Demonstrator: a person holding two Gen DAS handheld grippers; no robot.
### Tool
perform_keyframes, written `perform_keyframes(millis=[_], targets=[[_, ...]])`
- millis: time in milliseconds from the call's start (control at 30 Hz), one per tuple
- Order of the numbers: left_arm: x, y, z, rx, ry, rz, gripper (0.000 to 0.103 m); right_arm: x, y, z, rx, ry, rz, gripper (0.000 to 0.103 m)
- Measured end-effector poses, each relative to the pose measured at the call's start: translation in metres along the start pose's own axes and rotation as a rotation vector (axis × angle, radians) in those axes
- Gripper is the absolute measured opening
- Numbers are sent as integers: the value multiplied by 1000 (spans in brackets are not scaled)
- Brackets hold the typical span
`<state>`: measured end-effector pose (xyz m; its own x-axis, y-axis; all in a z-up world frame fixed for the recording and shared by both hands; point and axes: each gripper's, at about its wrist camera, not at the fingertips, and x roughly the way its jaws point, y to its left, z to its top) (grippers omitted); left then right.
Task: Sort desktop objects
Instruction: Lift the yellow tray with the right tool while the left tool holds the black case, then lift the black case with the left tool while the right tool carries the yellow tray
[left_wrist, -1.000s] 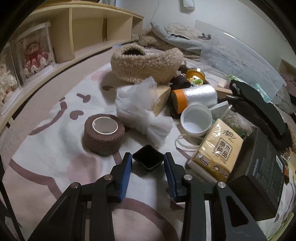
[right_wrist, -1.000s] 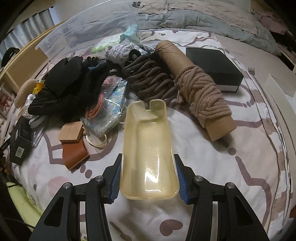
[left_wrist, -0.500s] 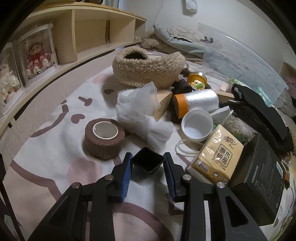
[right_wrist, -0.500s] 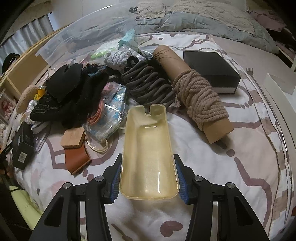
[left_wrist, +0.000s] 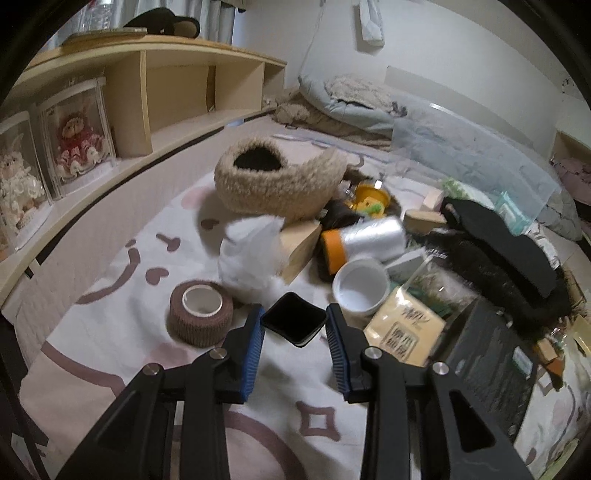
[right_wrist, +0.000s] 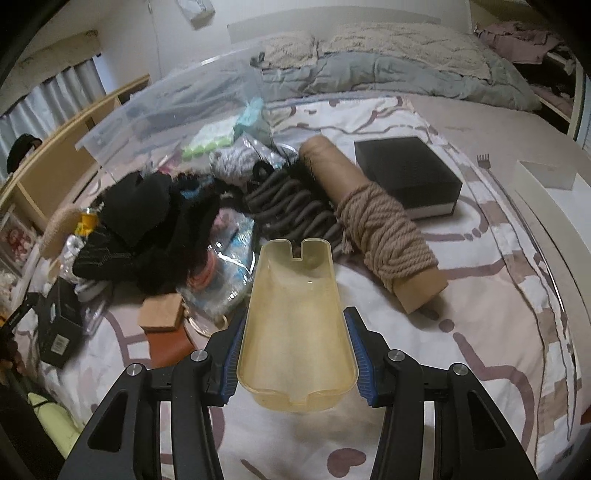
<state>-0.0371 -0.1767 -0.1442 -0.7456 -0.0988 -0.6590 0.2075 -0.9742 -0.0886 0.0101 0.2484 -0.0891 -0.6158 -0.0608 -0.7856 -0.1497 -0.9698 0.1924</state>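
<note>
— What has the left gripper (left_wrist: 293, 326) got?

— A small black square dish (left_wrist: 293, 318), pinched between its blue pads and lifted clear of the patterned bed cover (left_wrist: 122, 343), beside the brown bandage roll (left_wrist: 201, 312) near the bed's shelf-side edge.

— And the right gripper (right_wrist: 295, 354)?

— Clamped on a translucent yellowish tray (right_wrist: 295, 328), held above the cover just short of the rope-wound cardboard tube (right_wrist: 373, 225). The black box (right_wrist: 406, 173) lies beyond it, towards the bed's far edge.
</note>
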Motion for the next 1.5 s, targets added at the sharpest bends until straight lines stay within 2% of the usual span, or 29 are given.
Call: perform_keyframes(millis=[267, 400, 533, 867, 967, 1100, 1333, 1500], targets=[[-22, -16, 28, 1, -52, -53, 34, -22, 7, 17, 12, -100, 7, 51], [-28, -35, 51, 40, -57, -63, 34, -31, 15, 27, 16, -134, 9, 51], [-36, -55, 73, 62, -66, -117, 34, -42, 29, 38, -1, -175, 29, 51], [-79, -108, 120, 165, -145, -229, 34, -79, 72, 76, -94, -278, 72, 51], [-88, -118, 124, 188, -147, -258, 34, -74, 81, 80, -119, -247, 68, 51], [-95, -126, 117, 209, -137, -289, 34, -54, 80, 65, -133, -157, 73, 51], [-91, -130, 105, 210, -90, -321, 34, -10, 52, 5, -117, 59, 48, 51], [-91, -132, 103, 211, -84, -325, 34, 1, 32, -25, -69, 154, 132, 51]])
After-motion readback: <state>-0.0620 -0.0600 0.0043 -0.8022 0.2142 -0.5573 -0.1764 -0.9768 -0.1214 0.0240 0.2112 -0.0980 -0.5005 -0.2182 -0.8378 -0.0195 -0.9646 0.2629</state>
